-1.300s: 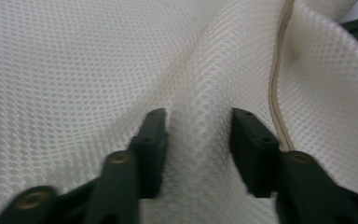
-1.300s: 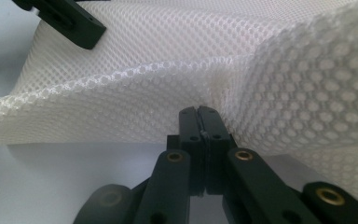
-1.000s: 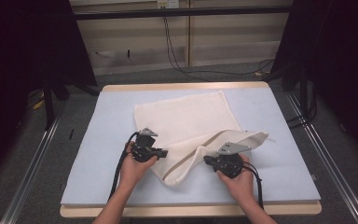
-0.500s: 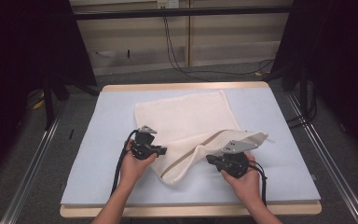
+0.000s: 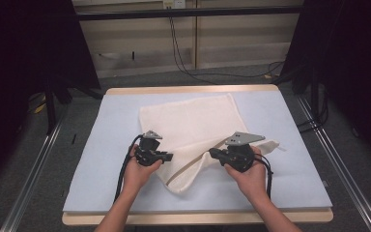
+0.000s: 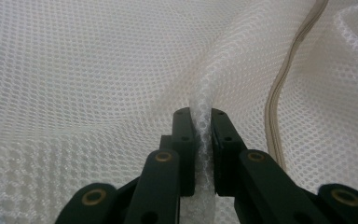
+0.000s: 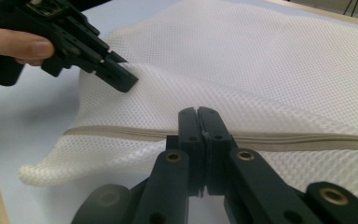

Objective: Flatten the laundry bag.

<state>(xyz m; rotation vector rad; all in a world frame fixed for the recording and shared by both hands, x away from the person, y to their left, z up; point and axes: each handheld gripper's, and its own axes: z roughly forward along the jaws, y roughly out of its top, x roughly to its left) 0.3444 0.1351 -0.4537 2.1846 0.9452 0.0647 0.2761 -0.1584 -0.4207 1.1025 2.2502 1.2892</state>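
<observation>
A cream mesh bag (image 5: pixel 193 121) lies on the pale blue mat (image 5: pixel 101 145), its near part folded over, with a beige zipper (image 5: pixel 186 169) along that fold. My left gripper (image 5: pixel 169 156) is shut on a pinched ridge of the mesh (image 6: pixel 200 112) at the bag's left edge. My right gripper (image 5: pixel 213 153) is held a little above the mat at the zipper line. In the right gripper view its jaws (image 7: pixel 198 111) are closed tight, with a thin bit of the bag at the zipper (image 7: pixel 121 132) between the pads. The left gripper (image 7: pixel 121 81) also appears there, biting the mesh.
The mat covers a wooden table (image 5: pixel 188 89). Bare mat lies on both sides of the bag and along the near edge. Cables trail from both grippers toward the person. Dark curtains and metal rails (image 5: pixel 34 179) flank the table.
My right gripper has risen, lifting the bag's zipper edge with it. The left gripper has stayed in place, still pinching the mesh.
</observation>
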